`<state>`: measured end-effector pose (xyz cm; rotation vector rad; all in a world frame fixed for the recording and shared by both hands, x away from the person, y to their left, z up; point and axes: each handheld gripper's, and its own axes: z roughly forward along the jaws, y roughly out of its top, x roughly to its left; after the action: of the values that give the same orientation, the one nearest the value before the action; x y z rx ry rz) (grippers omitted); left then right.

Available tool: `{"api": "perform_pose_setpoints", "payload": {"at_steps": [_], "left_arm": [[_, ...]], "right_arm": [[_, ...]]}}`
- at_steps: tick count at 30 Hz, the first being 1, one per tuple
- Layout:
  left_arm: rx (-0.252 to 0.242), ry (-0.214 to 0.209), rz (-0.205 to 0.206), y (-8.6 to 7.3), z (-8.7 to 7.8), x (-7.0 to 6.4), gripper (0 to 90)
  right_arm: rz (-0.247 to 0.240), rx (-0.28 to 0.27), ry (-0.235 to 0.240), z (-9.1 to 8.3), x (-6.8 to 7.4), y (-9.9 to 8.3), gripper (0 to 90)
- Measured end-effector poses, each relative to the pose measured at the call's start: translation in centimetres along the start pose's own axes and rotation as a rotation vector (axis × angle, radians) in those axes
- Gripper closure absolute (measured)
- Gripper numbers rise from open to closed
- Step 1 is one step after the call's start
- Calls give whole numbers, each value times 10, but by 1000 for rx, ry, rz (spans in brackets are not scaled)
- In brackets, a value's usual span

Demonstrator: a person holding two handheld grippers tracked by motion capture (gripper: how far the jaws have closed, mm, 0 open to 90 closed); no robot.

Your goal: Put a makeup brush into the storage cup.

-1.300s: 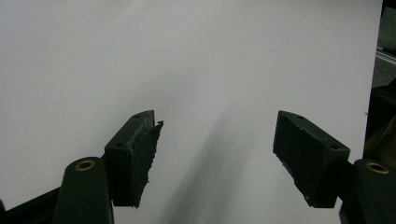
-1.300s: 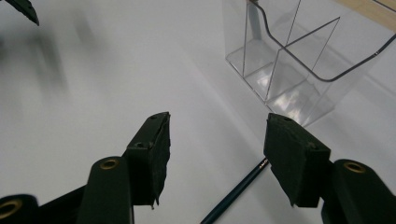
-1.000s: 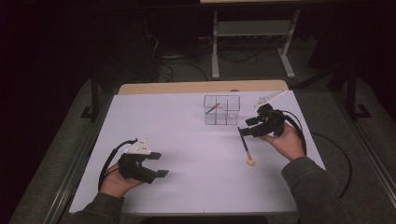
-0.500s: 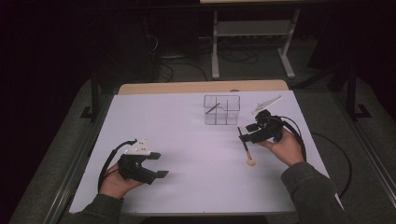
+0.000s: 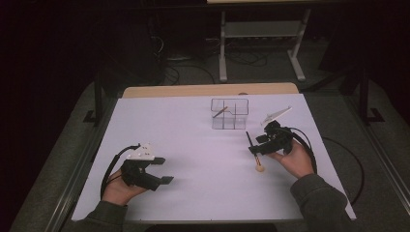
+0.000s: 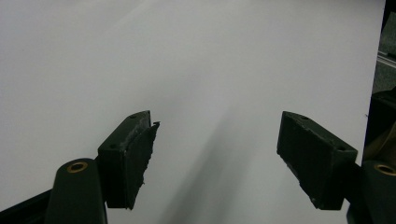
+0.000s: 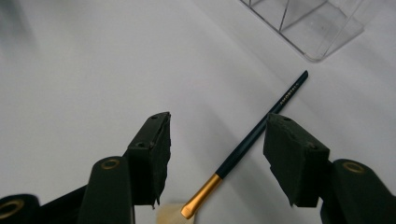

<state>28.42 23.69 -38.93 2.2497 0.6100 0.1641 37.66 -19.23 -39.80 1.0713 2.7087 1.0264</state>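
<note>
A make-up brush (image 5: pixel 255 152) with a dark handle, gold ferrule and cream bristles lies on the white table (image 5: pixel 193 145), right of centre. My right gripper (image 5: pixel 256 145) hovers over it, open. In the right gripper view the brush handle (image 7: pixel 261 126) runs diagonally between the two jaws of the right gripper (image 7: pixel 219 123), close to the right-hand one, and no pad touches it. A clear divided organiser (image 5: pixel 229 113) stands behind, holding a thin stick (image 5: pixel 220 112). My left gripper (image 5: pixel 163 170) rests open at the near left, and the left gripper (image 6: pixel 215 126) has nothing between its jaws.
The organiser's corner (image 7: pixel 303 23) lies just beyond the brush tip in the right gripper view. A wooden strip (image 5: pixel 208 90) borders the table's far edge. Beyond it a metal stand (image 5: pixel 261 34) and cables sit on the dark floor.
My right gripper has come a little nearer and lower over the brush, still open. The left gripper and the brush have stayed where they were.
</note>
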Motion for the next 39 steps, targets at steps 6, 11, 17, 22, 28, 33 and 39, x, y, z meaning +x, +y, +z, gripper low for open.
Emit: {"api": "perform_pose_setpoints", "payload": {"at_steps": [6, 11, 17, 22, 28, 33, 39], "left_arm": [[4, -1, 2, 0, 0, 0, 262], [4, -3, 4, 0, 0, 0, 264], [4, -2, 1, 0, 1, 0, 263], [8, -5, 4, 0, 0, 0, 264], [9, -4, 3, 1, 0, 0, 264], [9, -3, 8, 1, 0, 0, 264], [8, -1, 1, 1, 0, 1, 265]], "right_arm": [[1, 15, -9, 2, 1, -5, 426], [6, 30, -13, 5, 1, -10, 451], [17, 68, -17, 11, 2, -14, 487], [27, 88, -24, 14, 2, -14, 517], [32, 117, -34, 19, 0, -15, 562], [32, 138, -45, 23, -1, -15, 584], [35, 169, -63, 26, -2, -15, 625]]}}
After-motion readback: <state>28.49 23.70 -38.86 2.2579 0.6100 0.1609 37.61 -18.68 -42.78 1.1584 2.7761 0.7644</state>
